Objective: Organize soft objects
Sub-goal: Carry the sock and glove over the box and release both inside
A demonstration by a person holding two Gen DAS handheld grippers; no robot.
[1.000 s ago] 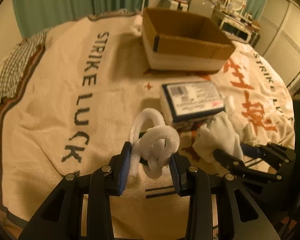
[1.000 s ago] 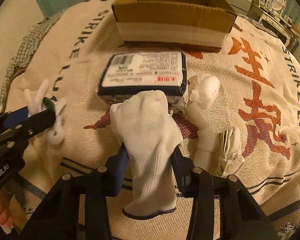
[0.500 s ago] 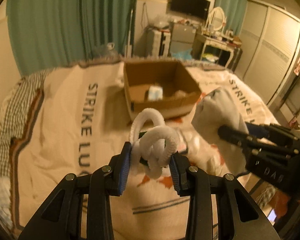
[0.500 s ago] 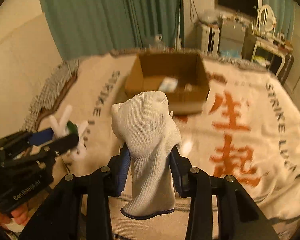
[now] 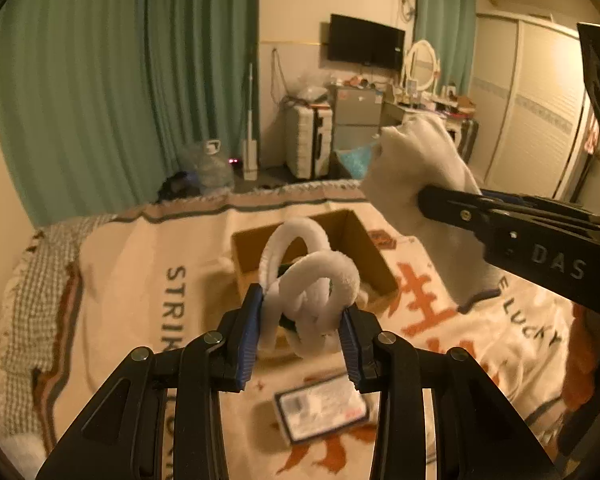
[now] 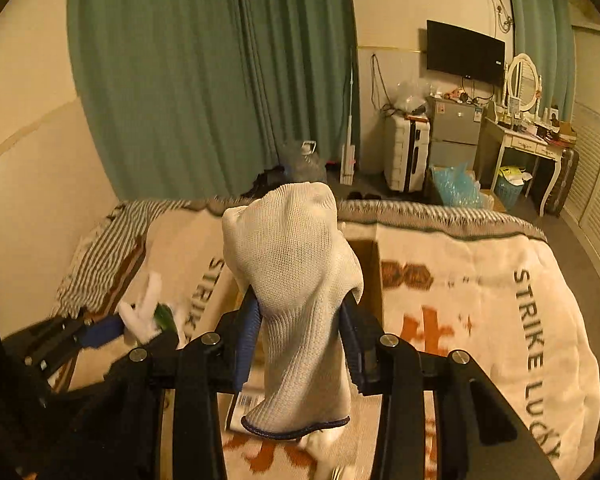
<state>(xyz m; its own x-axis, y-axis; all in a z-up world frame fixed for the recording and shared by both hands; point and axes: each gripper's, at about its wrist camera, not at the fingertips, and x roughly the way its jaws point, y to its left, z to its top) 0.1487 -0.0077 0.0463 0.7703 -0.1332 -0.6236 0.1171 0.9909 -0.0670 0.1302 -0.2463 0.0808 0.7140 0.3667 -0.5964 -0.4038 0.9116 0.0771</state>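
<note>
Both grippers are raised above the blanket, each clamped on a soft white item.

The left gripper [image 5: 302, 322] pinches a knotted white fuzzy loop toy [image 5: 310, 280] between its blue-padded fingers; the open cardboard box [image 5: 374, 256] lies ahead of and below its tips, and a flat labelled pack [image 5: 322, 410] lies on the blanket [image 5: 120, 280] beneath it. The right gripper [image 6: 300, 334] squeezes a white knit glove [image 6: 296, 280] at mid-length, the fingers end bunched above the jaws and the dark-edged cuff hanging below. Seen from the left wrist, the glove is up and to the right of the left gripper, apart from the toy.
</note>
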